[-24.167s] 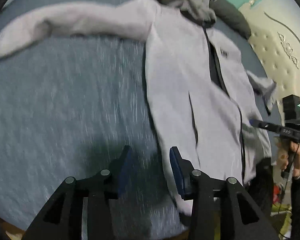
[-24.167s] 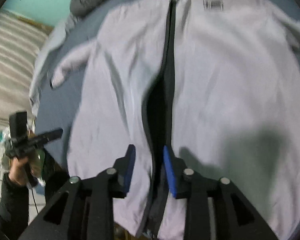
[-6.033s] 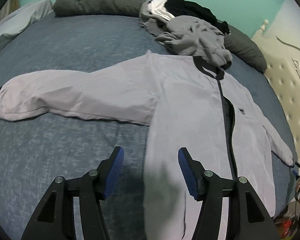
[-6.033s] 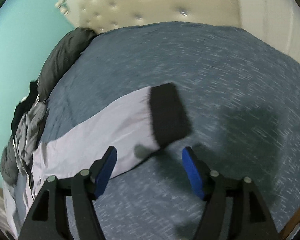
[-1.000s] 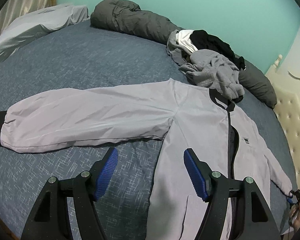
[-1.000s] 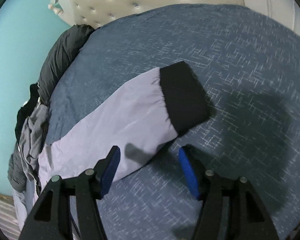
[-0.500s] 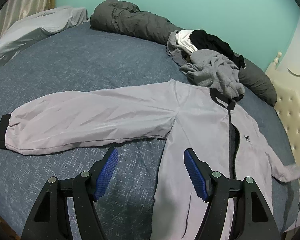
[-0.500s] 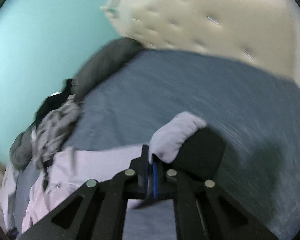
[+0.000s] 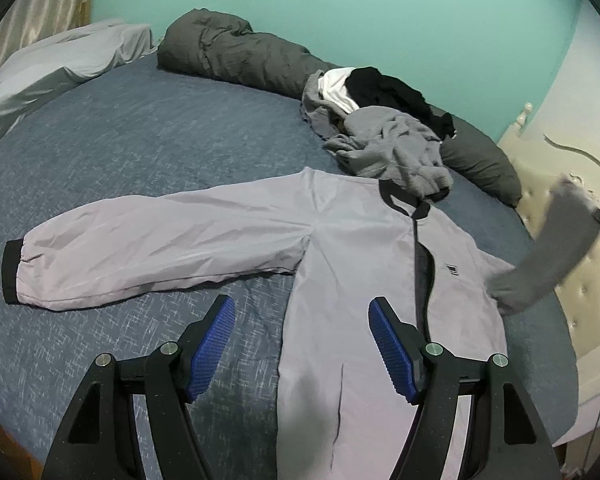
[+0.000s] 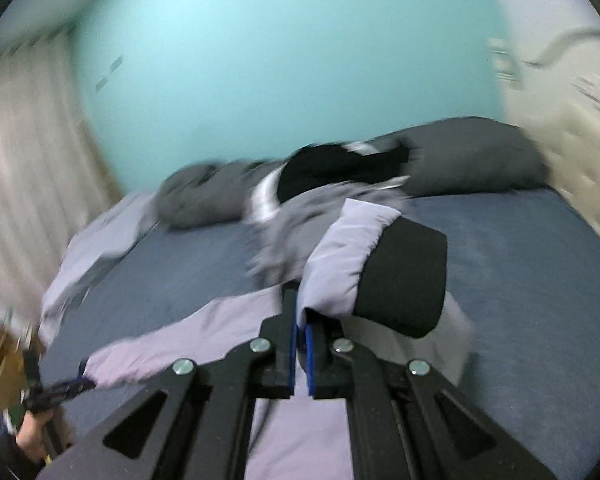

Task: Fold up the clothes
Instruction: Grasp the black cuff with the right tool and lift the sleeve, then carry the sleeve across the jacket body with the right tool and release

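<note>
Jaws of the left gripper (image 9: 302, 346) stand wide, empty, above the pale lilac zip jacket (image 9: 364, 264) lying flat on the blue bedspread (image 9: 132, 148); collar away, hem toward the jaws, one sleeve straight out left.

Right wrist view: right gripper (image 10: 300, 320) clamped on the raised sleeve (image 10: 340, 256), black cuff (image 10: 404, 276) to the right.

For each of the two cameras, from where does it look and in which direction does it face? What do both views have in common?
Left wrist: sits on the left gripper, above the near bed edge, facing down across the jacket toward the teal wall; open jaws show, nothing between them.
Right wrist: sits on the right gripper, raised over the bed, facing the same wall; its jaws are shut on the sleeve by the black cuff.
Shared: jacket, clothes pile, dark pillows, blue bedspread.
</note>
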Tool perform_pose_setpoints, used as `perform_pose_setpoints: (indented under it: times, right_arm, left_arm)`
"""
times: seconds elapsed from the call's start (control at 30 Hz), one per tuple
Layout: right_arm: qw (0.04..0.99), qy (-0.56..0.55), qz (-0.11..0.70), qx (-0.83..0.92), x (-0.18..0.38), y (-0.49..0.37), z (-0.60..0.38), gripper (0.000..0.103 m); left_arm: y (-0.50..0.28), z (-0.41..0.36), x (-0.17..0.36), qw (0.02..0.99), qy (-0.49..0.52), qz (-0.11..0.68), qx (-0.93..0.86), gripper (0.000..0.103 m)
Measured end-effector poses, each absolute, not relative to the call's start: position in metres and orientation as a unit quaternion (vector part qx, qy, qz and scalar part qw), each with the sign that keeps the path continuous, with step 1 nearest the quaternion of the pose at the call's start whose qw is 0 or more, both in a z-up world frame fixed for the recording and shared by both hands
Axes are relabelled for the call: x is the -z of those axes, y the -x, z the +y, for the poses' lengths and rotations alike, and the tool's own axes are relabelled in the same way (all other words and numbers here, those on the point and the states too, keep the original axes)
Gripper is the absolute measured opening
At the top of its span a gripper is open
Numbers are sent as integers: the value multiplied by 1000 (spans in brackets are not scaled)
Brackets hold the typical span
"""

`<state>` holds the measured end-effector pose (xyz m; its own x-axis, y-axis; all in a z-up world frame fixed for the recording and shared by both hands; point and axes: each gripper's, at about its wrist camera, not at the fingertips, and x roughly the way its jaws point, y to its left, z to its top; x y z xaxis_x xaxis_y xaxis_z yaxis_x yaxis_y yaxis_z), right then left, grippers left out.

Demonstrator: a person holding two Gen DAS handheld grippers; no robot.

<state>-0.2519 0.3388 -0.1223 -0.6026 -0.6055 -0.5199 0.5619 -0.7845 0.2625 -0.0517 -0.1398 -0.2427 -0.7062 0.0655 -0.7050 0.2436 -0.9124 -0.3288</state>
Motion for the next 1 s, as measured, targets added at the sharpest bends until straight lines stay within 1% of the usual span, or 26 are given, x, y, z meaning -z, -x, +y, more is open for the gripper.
perform_pose_setpoints:
  times: [0.1, 0.23, 0.37, 0.47, 0.6, 0.63, 0.67, 0.7, 0.77, 0.8, 0.83, 0.9, 1.0]
  right_arm:
    - [370, -328, 13, 869, 139, 233, 262, 3]
    - [403, -373, 58, 833, 187, 211, 189, 3]
    - [420, -413, 103, 801, 246, 187, 142, 3]
    - [419, -439, 126, 785, 287, 172, 123, 3]
    - [422, -466, 127, 768, 325, 158, 117, 6]
    - [426, -479, 123, 758, 332, 157, 115, 8]
    - [428, -486, 120, 752, 334, 156, 114, 16]
    - [434, -488, 115, 749, 335, 154, 117, 21]
    - [444, -477, 94, 753, 329, 152, 129, 34]
    - [443, -475, 78, 757, 324, 155, 139, 39]
    - [440, -472, 62, 761, 319, 160, 149, 47]
    - [422, -461, 35, 780, 307, 175, 178, 47]
    - [379, -442, 38, 812, 293, 194, 214, 47]
  left_arm:
    - [44, -142, 244, 41, -381, 208, 900, 74]
    - [36, -147, 249, 39, -384, 203, 900, 75]
    - [33, -155, 258, 40, -389, 207, 897, 75]
    - [33, -158, 265, 38, -394, 206, 895, 75]
    - [36, -157, 271, 32, -396, 211, 893, 75]
    - [38, -156, 273, 30, -396, 213, 893, 75]
    - [41, -154, 275, 26, -397, 213, 892, 75]
    - [43, -151, 276, 22, -398, 213, 892, 75]
    - [49, -143, 279, 12, -400, 211, 892, 75]
    - [53, -137, 280, 5, -401, 207, 892, 75]
    - [58, -130, 282, -2, -403, 203, 893, 75]
    - [69, -118, 289, -17, -409, 203, 889, 75]
    - [89, -97, 305, -40, -424, 203, 882, 75]
